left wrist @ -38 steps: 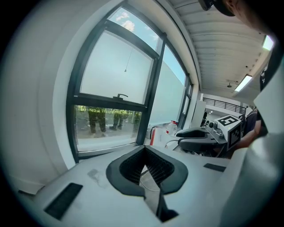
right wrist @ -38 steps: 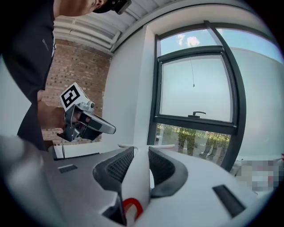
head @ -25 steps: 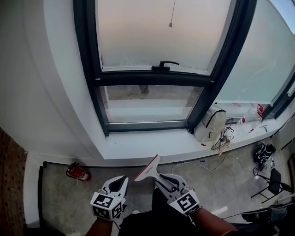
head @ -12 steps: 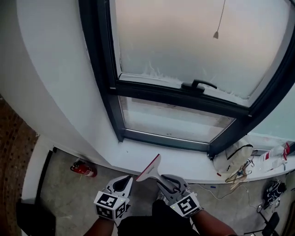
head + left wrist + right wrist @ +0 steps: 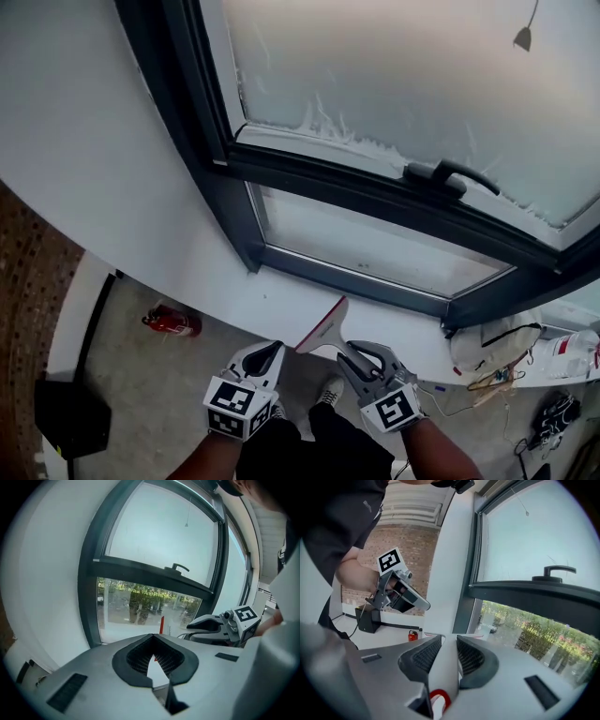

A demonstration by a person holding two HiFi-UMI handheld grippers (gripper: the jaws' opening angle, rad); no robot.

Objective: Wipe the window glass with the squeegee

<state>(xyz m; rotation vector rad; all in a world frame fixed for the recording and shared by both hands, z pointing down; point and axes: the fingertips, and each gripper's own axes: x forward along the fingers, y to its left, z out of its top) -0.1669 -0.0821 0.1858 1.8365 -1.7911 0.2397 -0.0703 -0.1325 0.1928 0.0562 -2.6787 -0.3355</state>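
The squeegee [image 5: 323, 330], white with a red blade edge, sticks up toward the sill from my right gripper [image 5: 361, 356], which is shut on its white handle [image 5: 446, 667]. Its red edge [image 5: 162, 624] shows upright before the lower pane in the left gripper view. My left gripper [image 5: 266, 352] sits just left of it, shut with nothing between the pads [image 5: 153, 641]. The window has a frosted upper pane [image 5: 403, 75], a clear lower pane [image 5: 375, 246], a dark frame and a black handle [image 5: 450, 174]. Both grippers are below the sill, apart from the glass.
White sill [image 5: 234, 300] runs under the window; a pale bag [image 5: 492, 342] and hangers lie on it at the right. A red fire extinguisher [image 5: 171, 321] and a black box [image 5: 70, 417] sit on the floor at left. A blind cord [image 5: 523, 37] hangs top right.
The head view has swung left and closer to the window, so the frame fills more of it. Both grippers keep their pose; the squeegee stays in the right one.
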